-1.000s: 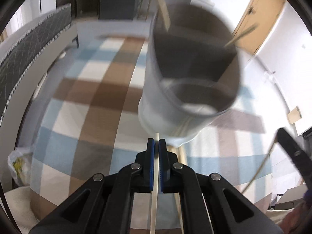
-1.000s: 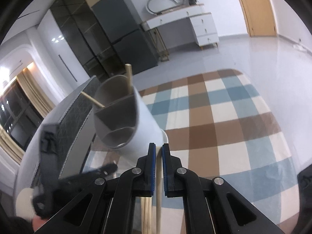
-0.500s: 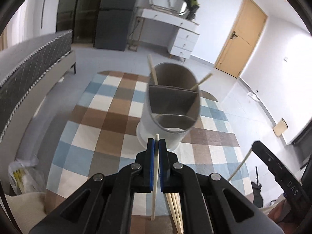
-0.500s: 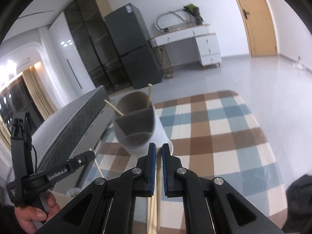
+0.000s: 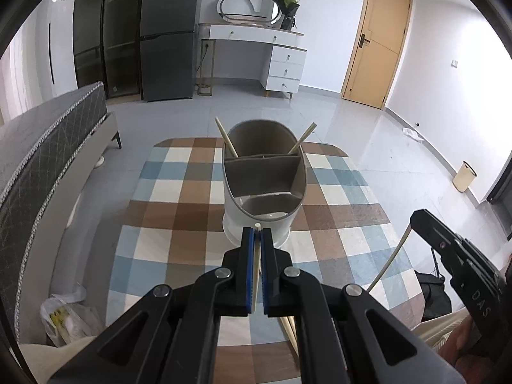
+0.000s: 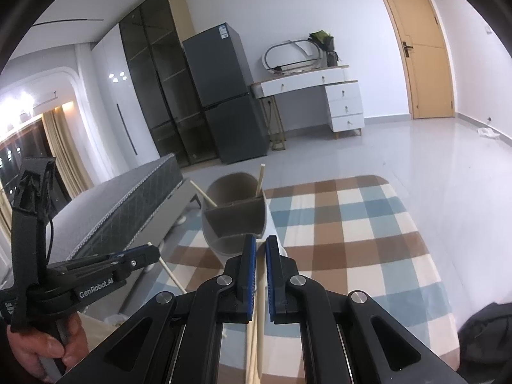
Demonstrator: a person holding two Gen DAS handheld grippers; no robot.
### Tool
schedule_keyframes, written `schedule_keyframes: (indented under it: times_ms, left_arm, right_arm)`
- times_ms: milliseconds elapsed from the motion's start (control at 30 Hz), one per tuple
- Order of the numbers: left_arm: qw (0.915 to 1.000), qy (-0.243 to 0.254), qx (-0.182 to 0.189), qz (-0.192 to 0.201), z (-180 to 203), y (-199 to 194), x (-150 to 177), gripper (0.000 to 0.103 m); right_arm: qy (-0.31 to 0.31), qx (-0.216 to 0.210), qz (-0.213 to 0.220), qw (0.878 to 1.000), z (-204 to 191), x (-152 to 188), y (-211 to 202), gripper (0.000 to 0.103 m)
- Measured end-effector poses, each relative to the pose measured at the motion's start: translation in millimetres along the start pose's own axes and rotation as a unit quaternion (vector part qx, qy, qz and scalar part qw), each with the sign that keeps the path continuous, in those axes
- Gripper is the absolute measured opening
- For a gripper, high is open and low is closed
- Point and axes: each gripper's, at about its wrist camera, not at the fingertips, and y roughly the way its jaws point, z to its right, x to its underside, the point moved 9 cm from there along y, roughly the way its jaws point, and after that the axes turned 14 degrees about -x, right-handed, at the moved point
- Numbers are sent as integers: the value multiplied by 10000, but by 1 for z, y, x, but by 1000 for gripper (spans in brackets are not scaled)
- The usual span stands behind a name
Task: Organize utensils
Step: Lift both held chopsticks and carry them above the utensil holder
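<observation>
A checked tabletop in brown, blue and cream is seen in both wrist views, its rounded far corners giving onto a wide stretch of bare grey floor that runs to a dresser and a wooden door; on the left a grey quilted bed lies close beside the tabletop's edge. Near the middle of the tabletop stands a white oval utensil holder, parted into compartments, with bare cloth open on both sides of it and towards the far edge. Two chopsticks lean out of its rear compartment, one to each side; the front compartment appears empty. A few loose chopsticks lie on the near part of the tabletop, partly hidden by the tools. The left tool is closed on a single chopstick, gripped between its blue pads with the tip showing just above them. The right tool is likewise closed on a chopstick, which runs down between its jaws. Compared with a second ago, the holder is seen smaller and farther off in both views, and more of the room shows above it.
</observation>
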Motion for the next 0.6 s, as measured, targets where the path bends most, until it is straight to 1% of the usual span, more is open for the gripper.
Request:
schedule_keyframes:
  times_ms: [200, 367, 467, 600]
  left_arm:
    - [9999, 89, 127, 75, 2, -11, -14, 0]
    - [9997, 51, 232, 113, 0, -22, -34, 0]
    - [9992, -38, 349, 192, -4, -35, -58, 0]
    - [9978, -192, 512, 387, -9, -50, -91, 0]
  right_arm:
    - [-49, -49, 108, 9999, -4, -13, 2, 6]
    - [-49, -120, 238, 9996, -8, -33, 3, 6]
    - [-175, -167, 337, 9991, -12, -55, 6, 6]
    - [-386, -264, 576, 9972, -23, -99, 8, 6]
